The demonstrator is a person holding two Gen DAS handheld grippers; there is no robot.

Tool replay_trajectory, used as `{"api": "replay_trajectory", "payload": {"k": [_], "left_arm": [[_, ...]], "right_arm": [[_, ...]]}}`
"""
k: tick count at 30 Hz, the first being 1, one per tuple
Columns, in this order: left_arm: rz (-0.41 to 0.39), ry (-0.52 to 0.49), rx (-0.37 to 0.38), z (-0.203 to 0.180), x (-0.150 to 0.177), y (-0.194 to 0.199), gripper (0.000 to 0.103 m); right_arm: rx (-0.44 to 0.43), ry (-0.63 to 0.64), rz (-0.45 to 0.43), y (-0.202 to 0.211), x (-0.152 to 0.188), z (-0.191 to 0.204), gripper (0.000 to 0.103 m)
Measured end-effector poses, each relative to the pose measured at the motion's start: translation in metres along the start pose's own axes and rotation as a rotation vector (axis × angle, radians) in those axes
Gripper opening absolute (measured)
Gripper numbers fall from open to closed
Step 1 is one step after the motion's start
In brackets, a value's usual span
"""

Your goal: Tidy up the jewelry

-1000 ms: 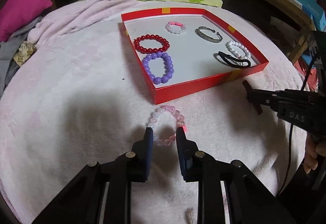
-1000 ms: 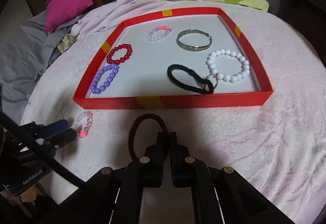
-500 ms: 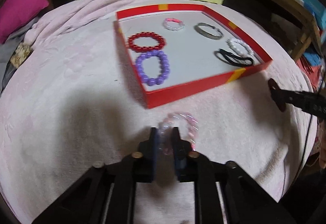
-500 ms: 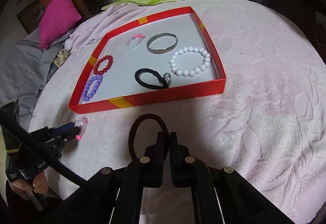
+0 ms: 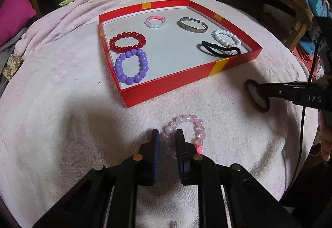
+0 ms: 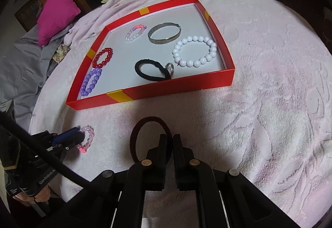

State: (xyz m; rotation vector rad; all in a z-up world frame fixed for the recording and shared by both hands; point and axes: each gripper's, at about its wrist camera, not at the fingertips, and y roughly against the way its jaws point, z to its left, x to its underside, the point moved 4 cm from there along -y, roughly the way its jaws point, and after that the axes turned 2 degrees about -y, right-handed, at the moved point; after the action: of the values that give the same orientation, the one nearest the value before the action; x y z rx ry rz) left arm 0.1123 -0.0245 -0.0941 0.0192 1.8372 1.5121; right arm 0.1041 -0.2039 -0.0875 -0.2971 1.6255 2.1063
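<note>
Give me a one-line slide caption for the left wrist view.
Left tool closed on a pink bead bracelet on the pink cloth, short of the red tray of bracelets.

Your left black two-finger gripper [image 5: 167, 136] sits low with its blue-padded fingers [image 5: 155, 140] pinched on a pale pink beaded bracelet [image 5: 186, 130], while your right black gripper [image 6: 169, 140] has its fingers clamped on a dark maroon hair tie [image 6: 143, 130].
</note>
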Motion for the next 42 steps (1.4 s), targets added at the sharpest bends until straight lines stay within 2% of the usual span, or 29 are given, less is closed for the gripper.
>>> {"api": "replay_trajectory", "payload": {"k": [5, 7, 15, 16, 23, 28, 31, 33, 34, 40, 42], "left_arm": [[-0.009, 0.003, 0.011, 0.000, 0.001, 0.001, 0.015], [-0.015, 0.000, 0.017, -0.002, 0.001, 0.002, 0.012], [-0.051, 0.003, 0.012, -0.003, 0.000, 0.008, 0.009], [-0.058, 0.007, 0.018, -0.002, -0.001, 0.010, 0.009], [-0.112, 0.029, 0.057, 0.001, -0.004, 0.030, 0.008], [-0.079, 0.015, 0.043, 0.005, 0.000, 0.026, 0.008], [-0.058, 0.003, 0.043, 0.004, 0.003, 0.022, 0.015], [-0.053, -0.007, 0.040, 0.002, 0.006, 0.021, 0.038], [-0.053, -0.013, 0.036, 0.001, 0.006, 0.020, 0.041], [-0.014, -0.015, 0.022, -0.001, 0.007, 0.006, 0.042], [-0.023, -0.019, 0.016, -0.002, 0.007, 0.005, 0.042]], "right_arm": [[-0.009, 0.016, 0.002, 0.001, 0.002, 0.003, 0.019], [-0.004, 0.027, 0.001, 0.001, 0.003, 0.005, 0.020], [0.042, 0.110, -0.027, -0.001, 0.005, 0.016, 0.016], [0.044, 0.114, -0.031, -0.001, 0.005, 0.017, 0.013], [0.025, 0.097, -0.058, 0.005, 0.001, 0.016, 0.013], [0.024, 0.093, -0.032, 0.002, 0.004, 0.015, 0.013], [0.026, 0.082, -0.016, -0.001, 0.005, 0.013, 0.013], [0.026, 0.080, -0.011, -0.003, 0.005, 0.013, 0.014], [0.025, 0.076, -0.008, -0.004, 0.005, 0.013, 0.015], [0.016, 0.059, -0.001, -0.006, 0.005, 0.011, 0.015], [0.009, 0.056, 0.000, -0.006, 0.005, 0.010, 0.015]]}}
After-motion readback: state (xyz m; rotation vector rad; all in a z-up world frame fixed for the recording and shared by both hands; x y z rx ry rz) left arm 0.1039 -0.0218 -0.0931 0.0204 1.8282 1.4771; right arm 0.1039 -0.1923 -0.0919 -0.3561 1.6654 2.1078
